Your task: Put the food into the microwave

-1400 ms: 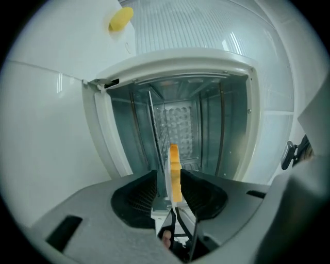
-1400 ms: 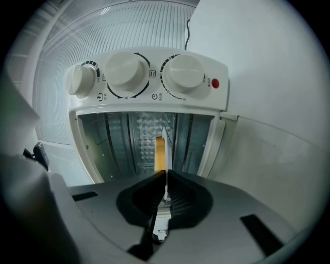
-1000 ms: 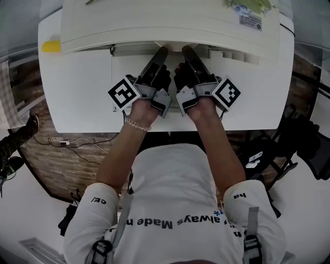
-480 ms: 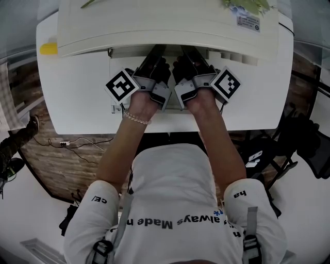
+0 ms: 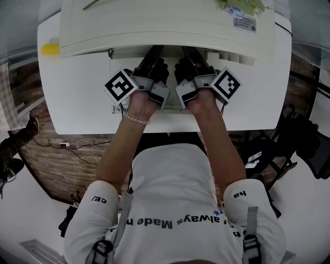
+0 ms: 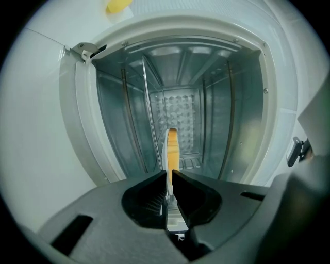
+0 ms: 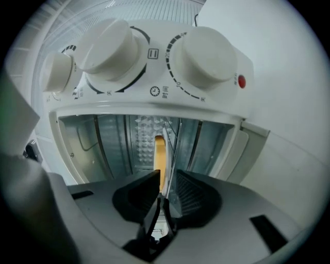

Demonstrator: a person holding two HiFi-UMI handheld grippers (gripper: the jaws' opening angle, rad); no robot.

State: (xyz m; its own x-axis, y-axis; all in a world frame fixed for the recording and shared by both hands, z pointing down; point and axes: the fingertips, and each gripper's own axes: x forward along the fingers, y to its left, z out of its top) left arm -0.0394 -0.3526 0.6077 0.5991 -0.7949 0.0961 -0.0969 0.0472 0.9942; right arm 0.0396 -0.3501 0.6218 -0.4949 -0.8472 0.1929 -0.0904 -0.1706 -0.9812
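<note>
A white countertop oven [image 5: 165, 26] stands open in front of me. Both grippers reach side by side into its mouth. In the left gripper view a white plate [image 6: 171, 149] with orange food shows edge-on against the metal cavity [image 6: 124, 118]. My left gripper [image 6: 169, 178] is shut on the plate's near rim. The right gripper view shows the same plate [image 7: 160, 154] edge-on, and my right gripper [image 7: 166, 180] is shut on its rim. In the head view the left gripper [image 5: 153, 56] and right gripper [image 5: 192, 56] have their fingertips hidden under the oven's top.
Two white dial knobs [image 7: 105, 49] [image 7: 203, 54] and a red lamp [image 7: 241, 81] sit beside the opening. The oven stands on a white table [image 5: 77, 98]. A yellow object [image 5: 50, 49] lies at its left, and green leaves [image 5: 240, 5] lie on top.
Both grippers have pushed a little deeper into the oven's opening, so less of their jaws shows in the head view. In the last half second nothing has visibly moved.
</note>
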